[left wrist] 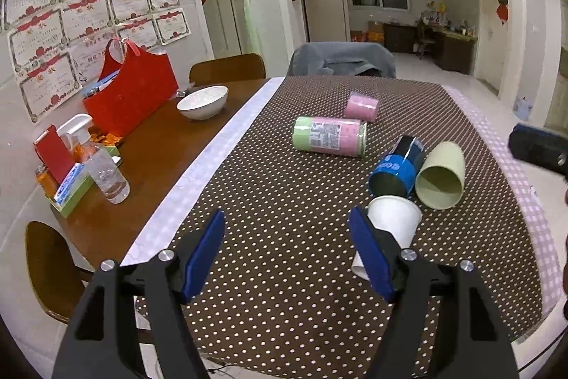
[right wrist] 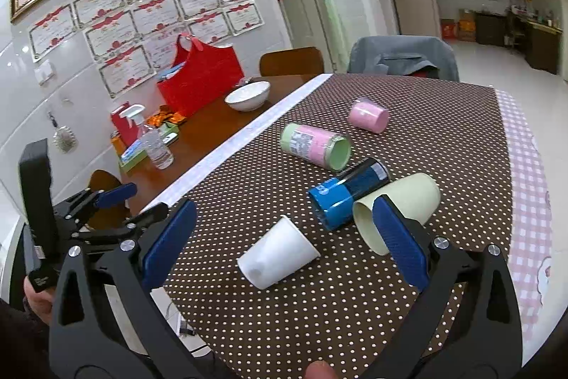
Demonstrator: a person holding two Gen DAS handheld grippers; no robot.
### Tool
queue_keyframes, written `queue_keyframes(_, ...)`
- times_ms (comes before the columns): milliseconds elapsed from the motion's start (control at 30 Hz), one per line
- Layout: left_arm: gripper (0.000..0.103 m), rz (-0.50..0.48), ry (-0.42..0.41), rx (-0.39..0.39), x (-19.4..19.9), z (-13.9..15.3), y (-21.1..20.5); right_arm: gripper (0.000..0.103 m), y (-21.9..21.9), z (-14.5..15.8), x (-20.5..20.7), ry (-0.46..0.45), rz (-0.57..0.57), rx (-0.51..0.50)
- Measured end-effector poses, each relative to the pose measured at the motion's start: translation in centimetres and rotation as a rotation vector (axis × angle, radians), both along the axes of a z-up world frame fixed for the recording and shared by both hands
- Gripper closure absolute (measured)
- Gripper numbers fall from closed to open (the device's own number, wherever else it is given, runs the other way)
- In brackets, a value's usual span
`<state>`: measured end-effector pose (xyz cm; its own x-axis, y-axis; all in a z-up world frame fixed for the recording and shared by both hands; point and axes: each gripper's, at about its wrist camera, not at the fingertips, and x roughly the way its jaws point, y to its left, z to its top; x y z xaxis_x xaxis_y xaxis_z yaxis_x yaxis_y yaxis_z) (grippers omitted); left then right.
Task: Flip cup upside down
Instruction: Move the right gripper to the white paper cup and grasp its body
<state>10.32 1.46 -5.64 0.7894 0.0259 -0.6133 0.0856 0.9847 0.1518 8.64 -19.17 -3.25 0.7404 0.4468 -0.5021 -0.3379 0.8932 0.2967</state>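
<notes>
Five cups lie on their sides at frame centre; nearest is a white paper cup (right wrist: 278,254). None is flipped yet. Both the left gripper (left wrist: 285,254) and right gripper (right wrist: 284,244) hover spread wide, holding nothing.

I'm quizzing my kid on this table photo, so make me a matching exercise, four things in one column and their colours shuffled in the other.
Things:
1. paper cup
2. bowl
3. small cup farthest away
4. bag by the wall

Colours:
A. red
B. pink
C. plain white, lying on the dotted cloth
D. white, standing on bare wood

Pairs: 1-C, 2-D, 3-B, 4-A
</notes>
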Motion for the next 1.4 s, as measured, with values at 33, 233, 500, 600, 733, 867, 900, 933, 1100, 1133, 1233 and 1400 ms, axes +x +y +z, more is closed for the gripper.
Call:
queue_keyframes(33, 0.031, 0.000, 0.002, -0.005, 0.0, 0.0, 0.1, 0.006, 0.2, 0.1, 0.0, -0.006, 0.015, 0.002)
queue_keyframes(233, 0.011, 0.021, -0.042, 0.019, -0.5, 0.5, 0.3, 0.006, 1.7, 0.7, -0.2, -0.051, 0.078, -0.041)
queue_keyframes(500, 0.009, 0.041, -0.035, -0.011, -1.1, 0.6, 1.5, 0.006, 4.1, 0.9, 0.3, -0.089, 0.200, -0.151)
queue_keyframes(600, 0.009, 0.044, -0.028, -0.014, -1.3, 0.5, 1.7, 0.006, 5.3, 0.7, 0.6, -0.076, 0.251, -0.219)
queue_keyframes(733, 0.009, 0.063, -0.022, -0.027, -1.6, 0.5, 2.2, 0.006, 6.8, 0.1, 0.6, -0.062, 0.364, -0.313)
queue_keyframes(867, 0.009, 0.071, -0.014, -0.028, -1.7, 0.4, 2.4, 0.006, 8.2, -0.9, 0.4, -0.059, 0.457, -0.404)
queue_keyframes(900, 0.009, 0.070, -0.012, -0.027, -1.7, 0.4, 2.4, 0.006, 8.4, -1.2, 0.3, -0.059, 0.472, -0.423)
queue_keyframes(933, 0.009, 0.071, -0.009, -0.025, -1.7, 0.4, 2.3, 0.006, 8.5, -1.3, 0.3, -0.058, 0.479, -0.433)
queue_keyframes(1100, 0.009, 0.077, 0.002, -0.027, -1.5, 0.1, 2.2, 0.006, 8.8, -1.9, 0.5, -0.050, 0.532, -0.456)
queue_keyframes(1133, 0.009, 0.077, 0.005, -0.029, -1.5, 0.1, 2.2, 0.006, 8.8, -2.0, 0.6, -0.049, 0.539, -0.461)
queue_keyframes(1233, 0.009, 0.078, 0.017, -0.032, -1.3, -0.2, 2.2, 0.006, 8.9, -2.2, 1.1, -0.042, 0.564, -0.466)
queue_keyframes(1400, 0.009, 0.092, 0.047, -0.049, -0.7, -1.0, 2.1, 0.006, 8.9, -2.8, 2.1, -0.030, 0.615, -0.495)
